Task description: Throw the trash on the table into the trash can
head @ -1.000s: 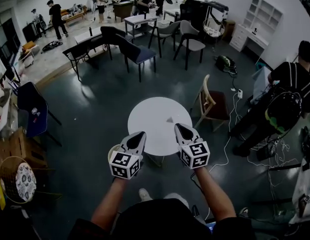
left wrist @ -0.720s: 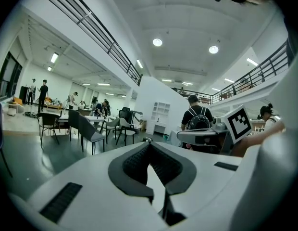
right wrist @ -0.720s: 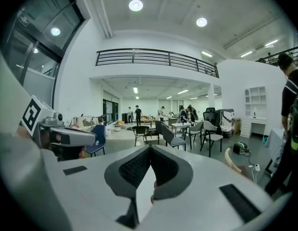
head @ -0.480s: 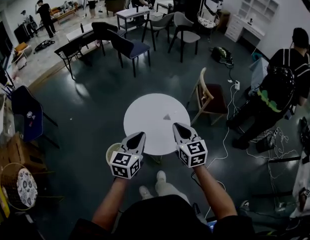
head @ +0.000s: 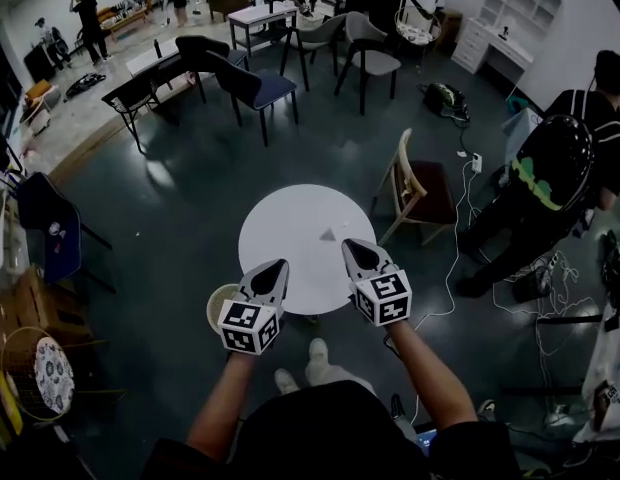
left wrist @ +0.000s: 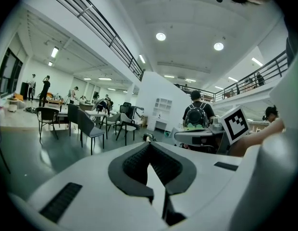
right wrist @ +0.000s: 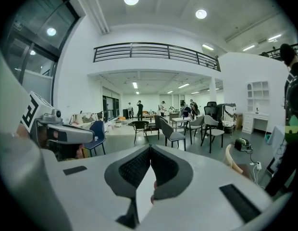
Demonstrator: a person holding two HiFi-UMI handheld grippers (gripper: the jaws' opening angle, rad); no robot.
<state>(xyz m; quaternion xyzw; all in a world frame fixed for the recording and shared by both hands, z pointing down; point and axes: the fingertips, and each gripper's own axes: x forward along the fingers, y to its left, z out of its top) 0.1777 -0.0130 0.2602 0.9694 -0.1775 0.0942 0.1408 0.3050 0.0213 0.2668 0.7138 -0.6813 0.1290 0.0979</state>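
Note:
A round white table (head: 295, 223) stands on the dark floor in the head view. One small grey scrap of trash (head: 328, 235) lies on it, right of centre. A pale round trash can (head: 218, 305) sits on the floor by the table's near left edge, partly hidden by my left gripper (head: 281, 266). That gripper hangs over the table's near left rim, shut and empty. My right gripper (head: 347, 245) is over the near right part of the table, just beside the scrap, shut with nothing in it. In both gripper views the fingertips (left wrist: 149, 144) (right wrist: 150, 147) meet.
A wooden chair (head: 418, 196) stands right of the table. A person with a backpack (head: 560, 163) is further right, with cables (head: 458, 286) on the floor. Dark chairs and tables (head: 252, 86) fill the back. A blue chair (head: 48, 230) and wicker basket (head: 35, 373) are at the left.
The table and trash can have drawn nearer in the head view. Both grippers have moved forward and now reach over the table's near edge. Both stay shut.

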